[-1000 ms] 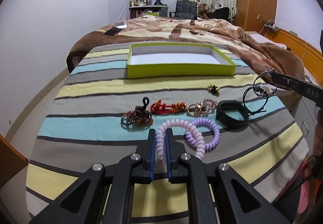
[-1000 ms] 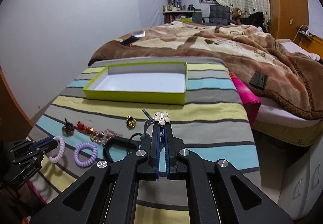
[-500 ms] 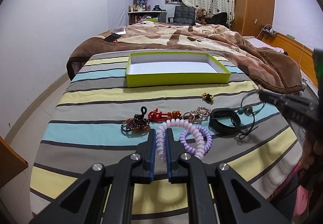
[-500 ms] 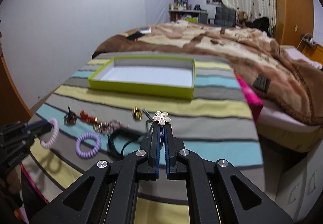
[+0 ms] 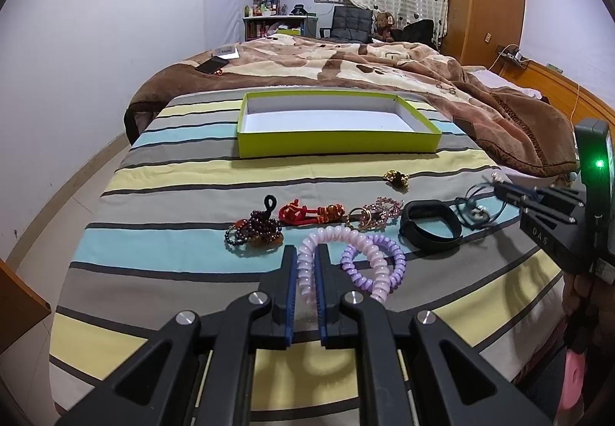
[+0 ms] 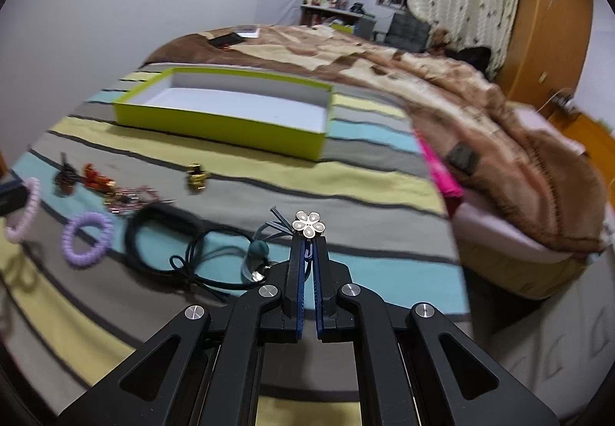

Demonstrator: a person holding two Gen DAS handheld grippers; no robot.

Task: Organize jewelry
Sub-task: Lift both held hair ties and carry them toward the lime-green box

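The left gripper (image 5: 305, 264) is clamped on the pink coil bracelet (image 5: 330, 238). The right gripper (image 6: 307, 253) is clamped on the flower-charm cord (image 6: 308, 224). The green box (image 5: 338, 146) lies straight ahead, upper centre of the left view, nearer the left gripper.

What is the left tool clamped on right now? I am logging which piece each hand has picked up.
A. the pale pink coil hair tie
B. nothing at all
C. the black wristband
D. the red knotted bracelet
A: the left tool is closed on the pale pink coil hair tie, which runs between its two fingers, while the black wristband and the red knotted bracelet lie untouched on the striped cloth.
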